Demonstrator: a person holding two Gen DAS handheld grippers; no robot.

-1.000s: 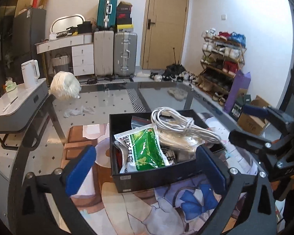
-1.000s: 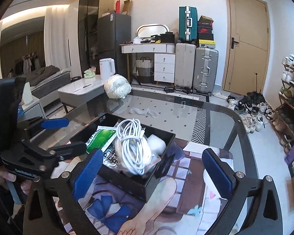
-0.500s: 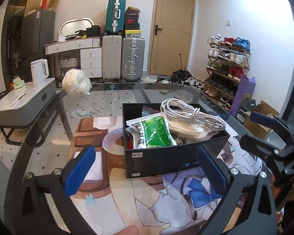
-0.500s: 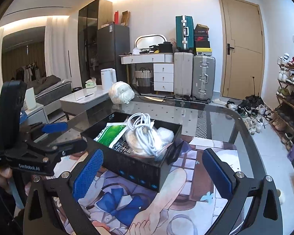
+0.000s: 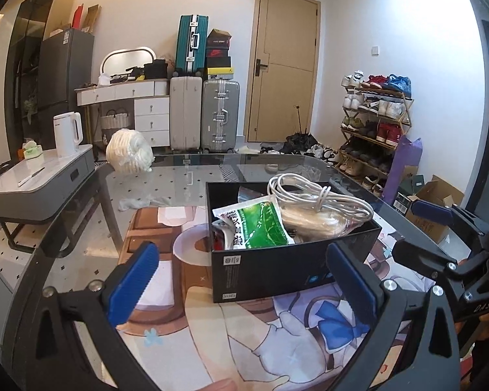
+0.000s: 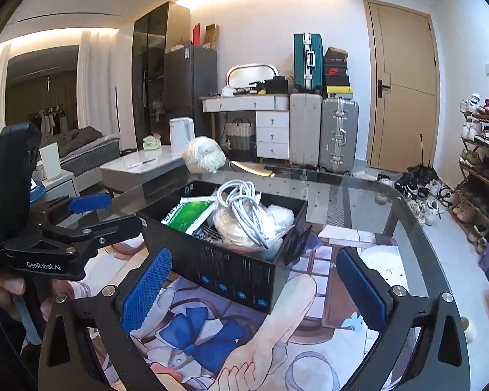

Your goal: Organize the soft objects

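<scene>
Worktop (image 5: 185,176): a glass top with rounded corners; the floor tiles show through it.
Mat (image 5: 277,335): a printed cartoon mat lies flat on the worktop's near part, under the box.
Black box (image 5: 287,270): an open cardboard box stands on the mat, near the middle of the worktop, ahead of both pairs of fingers; it is filled above its rim.
White bundle (image 5: 130,156): a round wad of white soft stuff in clear wrap sits on the worktop's far left part, well apart from the box.
White cable (image 5: 316,198): a coiled cord lies on top of the box's contents, on its right side as the left wrist view shows it, resting on a clear bag of pale material.
Green packet (image 5: 257,224): a green and white soft pouch leans in the box's left part, just beside the cable, its top edge above the rim.
Crumpled wrap (image 5: 133,202): a small piece of clear film lies on the glass between the bundle and the mat.
Left gripper (image 5: 241,280): held low in front of the box; its blue-padded fingers (image 5: 132,280) stand wide apart and hold nothing, and they touch nothing.
Right gripper (image 6: 251,288): held at the box's near corner in its own view; its fingers (image 6: 146,290) are spread wide, empty, apart from the box.
</scene>
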